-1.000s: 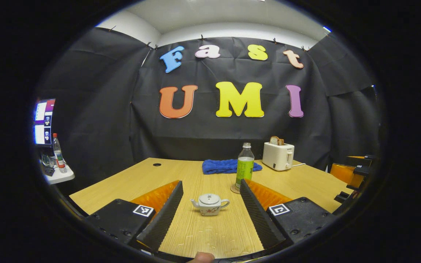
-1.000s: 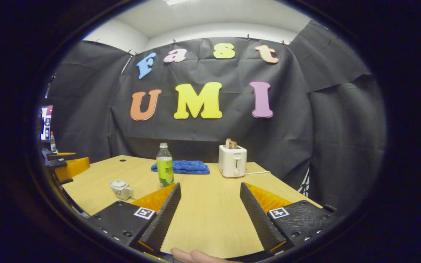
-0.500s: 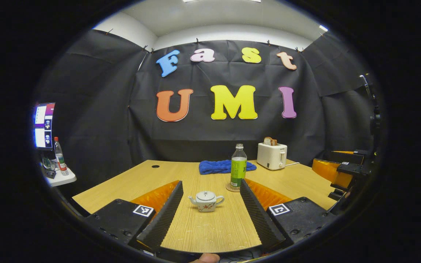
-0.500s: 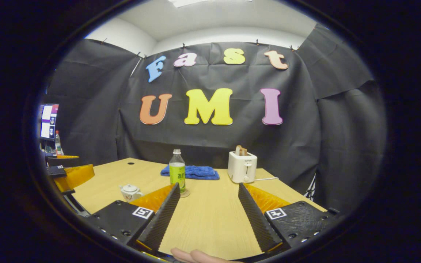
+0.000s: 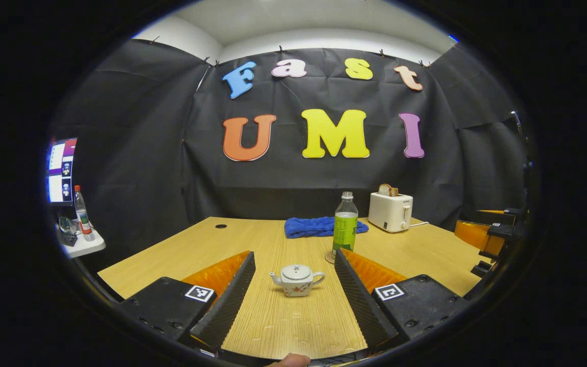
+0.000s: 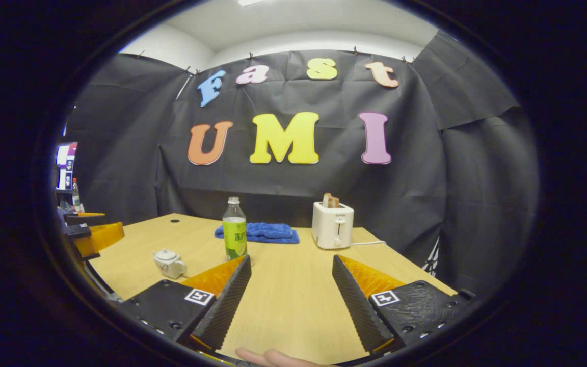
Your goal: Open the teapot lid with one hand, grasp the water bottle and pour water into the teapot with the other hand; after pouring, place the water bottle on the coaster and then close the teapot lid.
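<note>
In the left gripper view, the left gripper (image 5: 293,290) hangs over the near part of the table (image 5: 181,255) with its fingers spread wide and nothing between them. The teapot (image 5: 297,280) stands on the table ahead of it, lid on, framed in the gap between the two fingers but farther out than their tips and touching neither. The bottle (image 5: 344,223) stands upright on the coaster (image 5: 328,258), beyond the teapot and a little to its right, just past the tip of the right-hand finger. A blue cloth (image 5: 319,226) and a toaster (image 5: 390,211) sit near the far edge. In the right gripper view, the right gripper (image 6: 292,288) is also wide open and empty, over bare table; the teapot (image 6: 169,262) lies well off to its left, and the bottle (image 6: 234,230) stands beyond the tip of its left-hand finger.
</note>
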`<action>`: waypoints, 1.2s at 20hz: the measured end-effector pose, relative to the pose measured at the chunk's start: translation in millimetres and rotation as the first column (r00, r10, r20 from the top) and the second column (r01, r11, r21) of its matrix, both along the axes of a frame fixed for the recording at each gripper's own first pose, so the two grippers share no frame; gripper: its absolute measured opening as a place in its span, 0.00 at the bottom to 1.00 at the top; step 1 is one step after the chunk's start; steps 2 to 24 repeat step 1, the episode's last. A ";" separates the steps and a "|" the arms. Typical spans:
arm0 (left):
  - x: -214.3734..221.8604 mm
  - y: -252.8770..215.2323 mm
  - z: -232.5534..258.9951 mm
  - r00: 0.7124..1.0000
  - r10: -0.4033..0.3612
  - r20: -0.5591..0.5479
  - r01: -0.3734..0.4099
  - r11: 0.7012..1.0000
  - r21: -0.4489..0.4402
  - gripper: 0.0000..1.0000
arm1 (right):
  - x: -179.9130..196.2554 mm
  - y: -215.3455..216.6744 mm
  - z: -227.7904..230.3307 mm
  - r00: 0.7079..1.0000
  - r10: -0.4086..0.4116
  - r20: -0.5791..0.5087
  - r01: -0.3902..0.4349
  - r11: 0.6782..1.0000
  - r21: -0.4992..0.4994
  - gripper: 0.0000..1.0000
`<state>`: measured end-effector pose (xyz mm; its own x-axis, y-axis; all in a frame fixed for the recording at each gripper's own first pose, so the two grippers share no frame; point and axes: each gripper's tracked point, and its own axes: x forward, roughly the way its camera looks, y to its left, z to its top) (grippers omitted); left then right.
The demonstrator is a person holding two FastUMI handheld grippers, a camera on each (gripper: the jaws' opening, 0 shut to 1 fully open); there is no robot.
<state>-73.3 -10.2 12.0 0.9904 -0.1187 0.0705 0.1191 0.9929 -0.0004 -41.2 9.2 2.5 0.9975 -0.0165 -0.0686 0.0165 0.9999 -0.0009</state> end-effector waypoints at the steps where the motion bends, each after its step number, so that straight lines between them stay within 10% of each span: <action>1: 2.9 -0.6 -1.8 1.000 0.004 0.000 -0.004 1.000 0.004 0.98 | 2.5 -7.1 -3.1 1.000 -0.007 -0.003 0.007 1.000 -0.007 0.96; 24: 2.9 -0.6 -1.8 1.000 0.004 0.000 -0.004 1.000 0.004 0.98 | 2.5 -7.1 -3.1 1.000 -0.007 -0.003 0.007 1.000 -0.007 0.96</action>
